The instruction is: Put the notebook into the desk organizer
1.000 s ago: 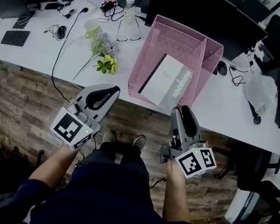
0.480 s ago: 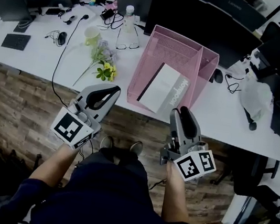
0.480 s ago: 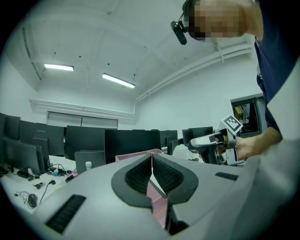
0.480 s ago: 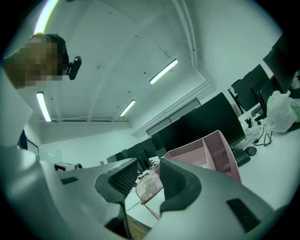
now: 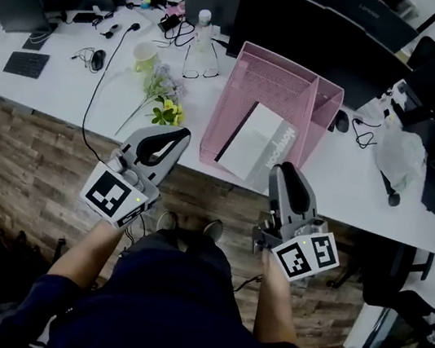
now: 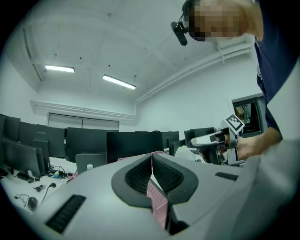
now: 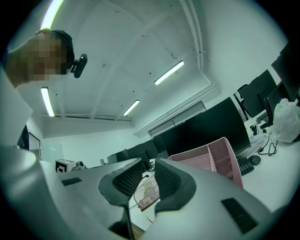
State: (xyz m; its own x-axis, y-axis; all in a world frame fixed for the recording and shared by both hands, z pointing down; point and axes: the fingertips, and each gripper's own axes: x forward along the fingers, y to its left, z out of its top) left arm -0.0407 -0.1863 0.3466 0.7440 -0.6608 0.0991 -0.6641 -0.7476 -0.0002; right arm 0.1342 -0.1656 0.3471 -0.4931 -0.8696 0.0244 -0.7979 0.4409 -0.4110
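Pink wire mesh forms the desk organizer (image 5: 254, 76), and the notebook (image 5: 258, 141) is seen lying tilted in its wider compartment; nothing is made out in the narrower one. The task is judged done, so both tools are best kept clear of the rim. The left gripper (image 5: 176, 133) is held with jaws together and empty; the right gripper (image 5: 284, 170) is closing on nothing, a narrow gap showing.

The white tabletop (image 5: 65, 98) carries a pink mesh desk organizer (image 5: 274, 83) standing at its near edge. Left of the organizer lies a bunch of flowers (image 5: 163, 95), with a pale cup (image 5: 145, 53) and a pair of glasses (image 5: 196, 65) just beyond it. A clear bottle (image 5: 199, 26) stands near a laptop (image 5: 209, 2). A black mouse (image 5: 97, 60) and a dark keypad (image 5: 27, 63) occupy the left end. Monitors (image 5: 324, 30) line the far side. A white plastic bag (image 5: 400, 154) lies at the right.
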